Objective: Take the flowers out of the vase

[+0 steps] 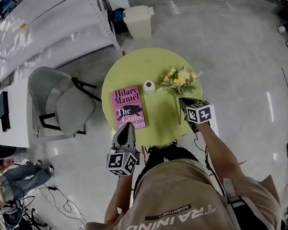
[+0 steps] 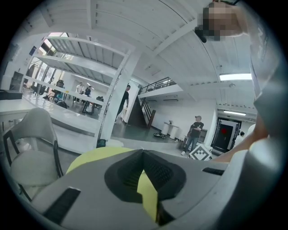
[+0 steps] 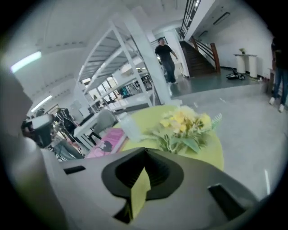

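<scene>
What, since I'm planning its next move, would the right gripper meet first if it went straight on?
Probably the flowers, just ahead of the shut right gripper, though depth is unclear.

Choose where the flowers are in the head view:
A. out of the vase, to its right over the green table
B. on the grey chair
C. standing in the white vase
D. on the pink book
A: the flowers spread to the right of the small white vase with nothing standing in it. Their stems trail toward the near edge of the green table.
</scene>
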Demonstrator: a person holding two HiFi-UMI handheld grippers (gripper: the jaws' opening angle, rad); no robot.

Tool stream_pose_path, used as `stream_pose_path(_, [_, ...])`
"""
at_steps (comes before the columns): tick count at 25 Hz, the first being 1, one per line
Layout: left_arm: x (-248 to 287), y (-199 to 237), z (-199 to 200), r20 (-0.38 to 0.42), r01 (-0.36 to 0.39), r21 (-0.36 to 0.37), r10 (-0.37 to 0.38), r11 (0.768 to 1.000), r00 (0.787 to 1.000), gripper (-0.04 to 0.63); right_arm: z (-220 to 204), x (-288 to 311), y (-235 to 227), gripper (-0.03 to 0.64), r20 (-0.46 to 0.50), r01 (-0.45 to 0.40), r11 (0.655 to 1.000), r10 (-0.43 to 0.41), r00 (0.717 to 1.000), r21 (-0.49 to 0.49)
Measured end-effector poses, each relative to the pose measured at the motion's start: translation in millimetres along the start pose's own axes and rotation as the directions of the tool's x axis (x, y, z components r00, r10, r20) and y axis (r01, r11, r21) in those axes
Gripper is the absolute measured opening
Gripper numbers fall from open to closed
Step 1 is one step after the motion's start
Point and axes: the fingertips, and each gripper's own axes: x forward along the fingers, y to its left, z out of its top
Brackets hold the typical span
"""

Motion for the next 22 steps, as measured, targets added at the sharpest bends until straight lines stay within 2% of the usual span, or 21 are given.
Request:
stream_pose_path(2, [-4, -1, 2, 0.007, 0.004, 0.001, -0.004, 1.000, 1.000, 0.009, 18, -17, 26, 0.000, 0.107, -0.093, 0.995, 0.096, 0.990, -0.027])
stream_pose_path(4, [-7, -2, 4, 0.014, 0.008, 0.008, -0.008, 1.000, 1.000, 0.009, 37, -37, 51, 0.000, 0.190, -0.166, 0.985, 0.174, 0.966, -0.055])
stream_pose_path(8, [-11, -3, 14, 0.039, 0.014, 0.041, -0.016, 0.999, 0.999, 0.009, 71, -75, 98, -0.002, 0.280, -0.245, 0.957, 0.280, 0.918, -0.155])
stream_pose_path(12, [-17, -11, 33, 0.073, 0.024, 0.099, -0.032, 0.995, 0.997, 0.009, 96, -109, 138, -0.002, 0.340, -0.267, 0.932, 0.341, 0.876, -0.246])
stream_pose_path(17, [-26, -27, 72, 0.105, 0.039, 0.239, -0.065, 0.970, 0.992, 0.009, 127, -149, 182, -0.002, 0.436, -0.256, 0.908, 0.389, 0.812, -0.333])
stream_pose_path(22, [-32, -38, 112, 0.158, 0.036, 0.256, -0.079, 0.966, 0.984, 0.009, 147, -174, 217, -0.002, 0.451, -0.248, 0.868, 0.444, 0.775, -0.429])
